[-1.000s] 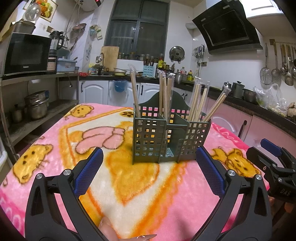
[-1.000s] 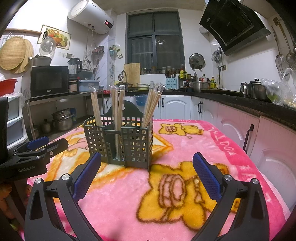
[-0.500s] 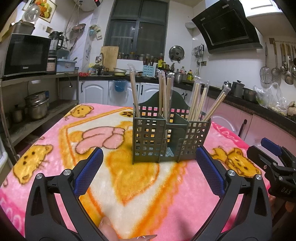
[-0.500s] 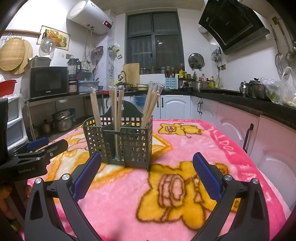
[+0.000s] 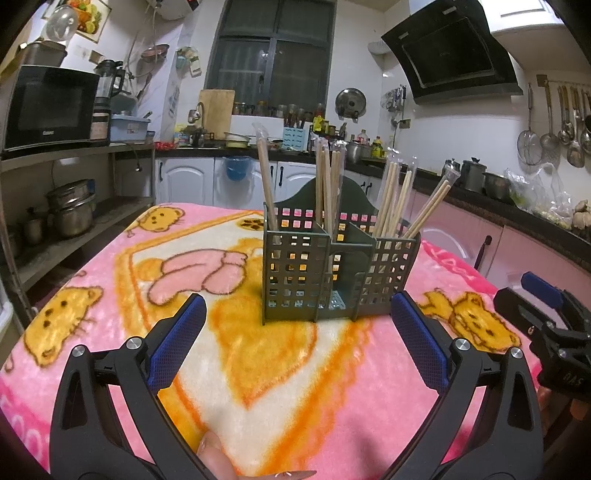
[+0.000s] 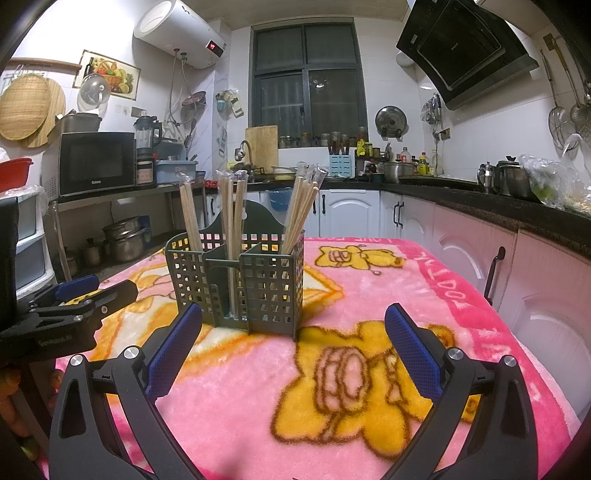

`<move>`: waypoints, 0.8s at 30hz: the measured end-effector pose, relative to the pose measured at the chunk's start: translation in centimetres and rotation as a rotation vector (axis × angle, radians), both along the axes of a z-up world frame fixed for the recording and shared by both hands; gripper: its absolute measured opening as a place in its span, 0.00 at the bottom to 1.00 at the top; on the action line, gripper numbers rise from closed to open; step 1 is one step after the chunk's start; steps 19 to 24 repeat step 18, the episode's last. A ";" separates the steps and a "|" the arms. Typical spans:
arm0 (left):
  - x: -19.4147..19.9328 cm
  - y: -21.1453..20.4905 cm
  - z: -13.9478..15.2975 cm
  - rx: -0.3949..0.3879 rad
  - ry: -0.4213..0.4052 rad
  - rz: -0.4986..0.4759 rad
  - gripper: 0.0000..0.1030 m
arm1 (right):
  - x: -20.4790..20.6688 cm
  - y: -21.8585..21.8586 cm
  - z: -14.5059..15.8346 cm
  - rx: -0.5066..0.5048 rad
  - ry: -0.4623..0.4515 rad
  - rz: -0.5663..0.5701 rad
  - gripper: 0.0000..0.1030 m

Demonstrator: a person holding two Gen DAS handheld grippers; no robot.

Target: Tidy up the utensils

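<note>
green slotted utensil caddy (image 5: 334, 273) – wrapped chopsticks (image 5: 393, 197) upright in three compartments – just ahead of left claw (image 5: 295, 332), spread, empty; right claw (image 6: 291, 336) likewise spread, empty.

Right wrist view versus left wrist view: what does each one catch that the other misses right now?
Only the right wrist view shows the white water heater high on the wall and the round woven trays hanging at far left. Only the left wrist view shows a fingertip at its bottom edge. Both show the green utensil caddy with wrapped chopsticks standing in it, upright on the pink blanket, the microwave, and both grippers open and empty: left gripper, right gripper.
</note>
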State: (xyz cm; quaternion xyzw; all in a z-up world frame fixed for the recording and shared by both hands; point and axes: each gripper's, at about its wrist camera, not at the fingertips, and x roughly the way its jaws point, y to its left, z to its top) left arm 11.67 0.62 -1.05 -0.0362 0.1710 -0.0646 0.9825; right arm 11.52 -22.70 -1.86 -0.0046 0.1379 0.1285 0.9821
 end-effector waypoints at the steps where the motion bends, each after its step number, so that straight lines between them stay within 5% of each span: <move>1: 0.2 0.0 -0.1 -0.001 0.008 0.002 0.90 | 0.1 0.0 0.0 -0.002 0.007 -0.006 0.94; 10: 1.5 1.9 -0.6 -0.043 0.110 0.063 0.90 | 3.2 -4.7 0.5 0.061 0.140 -0.193 0.94; 13: 3.5 4.3 -0.6 -0.031 0.246 0.107 0.90 | 6.0 -7.1 0.2 0.000 0.243 -0.289 0.94; 18: 9.2 11.0 -2.8 0.063 0.478 0.300 0.90 | 12.6 -11.5 -4.1 -0.111 0.554 -0.429 0.94; 24: 9.2 11.0 -2.8 0.063 0.478 0.300 0.90 | 12.6 -11.5 -4.1 -0.111 0.554 -0.429 0.94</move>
